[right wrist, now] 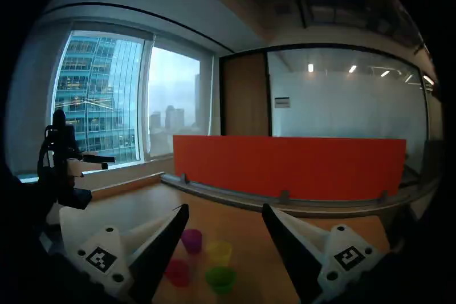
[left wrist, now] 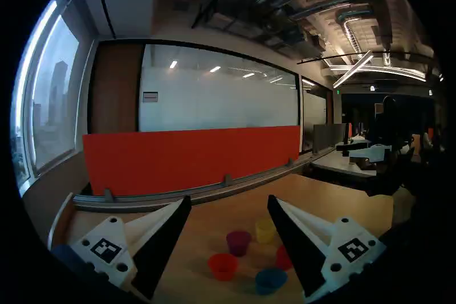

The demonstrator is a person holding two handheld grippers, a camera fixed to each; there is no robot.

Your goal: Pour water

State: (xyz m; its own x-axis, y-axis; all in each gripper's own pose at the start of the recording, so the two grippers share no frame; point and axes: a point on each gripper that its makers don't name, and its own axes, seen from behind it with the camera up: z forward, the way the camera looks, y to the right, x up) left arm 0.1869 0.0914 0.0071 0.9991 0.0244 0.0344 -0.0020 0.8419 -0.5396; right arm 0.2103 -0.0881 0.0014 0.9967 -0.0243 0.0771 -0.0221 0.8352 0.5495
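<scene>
On the desk [left wrist: 336,198] before an orange screen [left wrist: 188,155], clustered cups [left wrist: 238,242] are seen just ahead of the left gripper [left wrist: 228,200] and right gripper [right wrist: 224,208], both held with jaws apart and empty, so pouring is judged not yet begun.

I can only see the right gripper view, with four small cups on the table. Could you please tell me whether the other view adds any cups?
Observer: Yes, the left gripper view has a blue cup on the table, the cup closest to that camera.
Operator: Thank you. Is the left gripper holding anything?
Observer: No, the left gripper is open, with nothing between its fingers.
Operator: And what lies beyond the table on that side?
Observer: More desks, in a dim office area.
</scene>
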